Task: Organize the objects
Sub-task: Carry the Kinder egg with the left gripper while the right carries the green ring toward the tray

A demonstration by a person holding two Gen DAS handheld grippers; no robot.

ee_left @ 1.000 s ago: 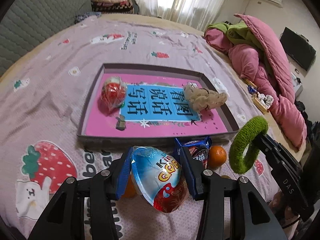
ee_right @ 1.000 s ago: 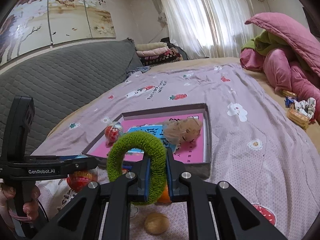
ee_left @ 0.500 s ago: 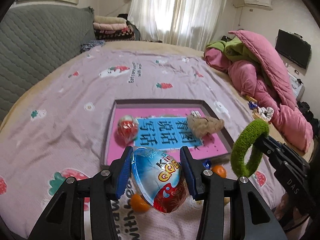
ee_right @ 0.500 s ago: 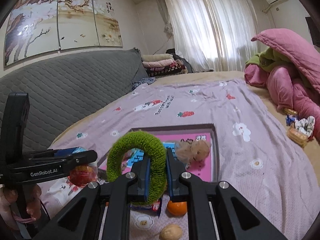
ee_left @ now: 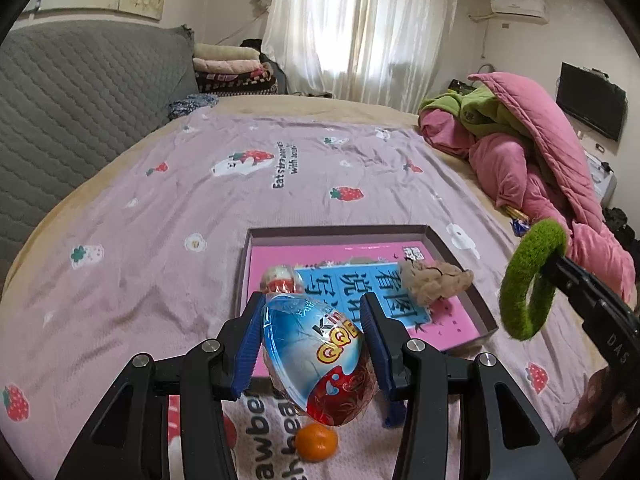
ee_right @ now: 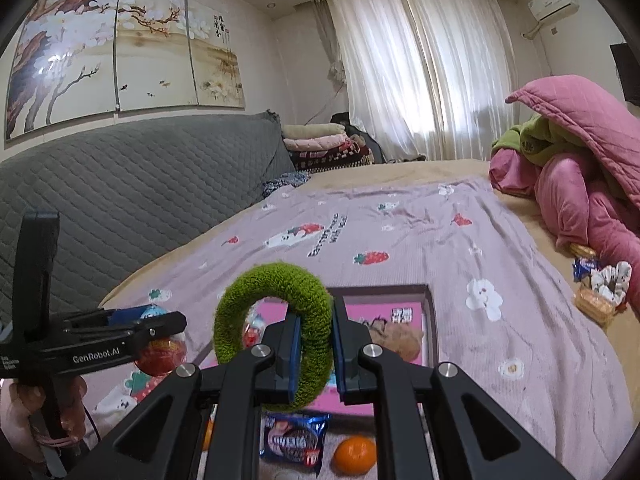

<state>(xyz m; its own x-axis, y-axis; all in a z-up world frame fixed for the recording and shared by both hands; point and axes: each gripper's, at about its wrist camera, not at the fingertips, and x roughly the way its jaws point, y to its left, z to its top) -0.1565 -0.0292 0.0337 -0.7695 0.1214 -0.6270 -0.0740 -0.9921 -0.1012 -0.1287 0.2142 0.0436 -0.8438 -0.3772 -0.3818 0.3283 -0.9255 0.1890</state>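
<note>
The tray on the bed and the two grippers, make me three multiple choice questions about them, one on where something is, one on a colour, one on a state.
1. Where does the beige scrunchie lie?
A. inside the tray
B. on the grey sofa
C. in the left gripper

2. What colour is the fuzzy ring in the right gripper?
A. pink
B. green
C. blue

3. What state is the left gripper in?
A. open and empty
B. shut on an orange
C. shut on the Kinder egg

Answers:
1. A: the scrunchie rests on the pink sheet within the tray's dark walls, near its right side.
2. B: the ring pinched between the right gripper's blue pads is green in both views.
3. C: both blue pads press the sides of the blue and red egg, while the orange lies loose on the bedspread below.
</note>
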